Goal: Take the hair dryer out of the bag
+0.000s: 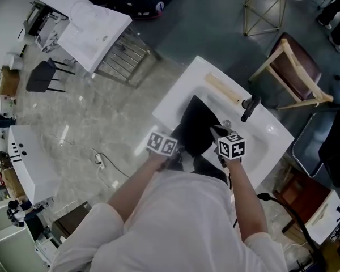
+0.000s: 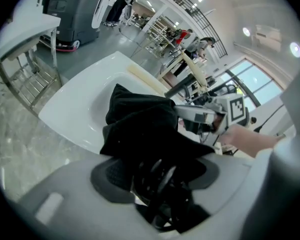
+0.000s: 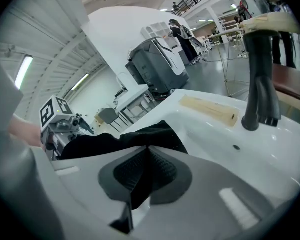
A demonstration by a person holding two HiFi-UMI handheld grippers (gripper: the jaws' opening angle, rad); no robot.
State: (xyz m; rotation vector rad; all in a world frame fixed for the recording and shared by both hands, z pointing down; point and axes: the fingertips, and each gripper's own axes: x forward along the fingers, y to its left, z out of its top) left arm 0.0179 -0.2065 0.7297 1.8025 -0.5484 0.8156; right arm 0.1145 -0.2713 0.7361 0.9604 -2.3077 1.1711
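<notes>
I had left gripper [image 2: 157,176] and right gripper [image 3: 142,174] fingers [image 3: 167,171] clamped on the black bag [image 2: 140,124]; spreading its mouth slowly seemed best.

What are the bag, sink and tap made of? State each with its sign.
The bag: soft black cloth, matte; it creases and folds. The sink: probably glazed ceramic, glossy white with highlights. The tap: likely metal, matte black coating.

I read the black bag [image 1: 197,126] as soft, crumpled cloth lying in the white basin [image 1: 262,128]. The left tongs [image 1: 177,153] grip its 7 o'clock edge. The right tongs [image 1: 216,132] pinch its 4 o'clock edge.
</notes>
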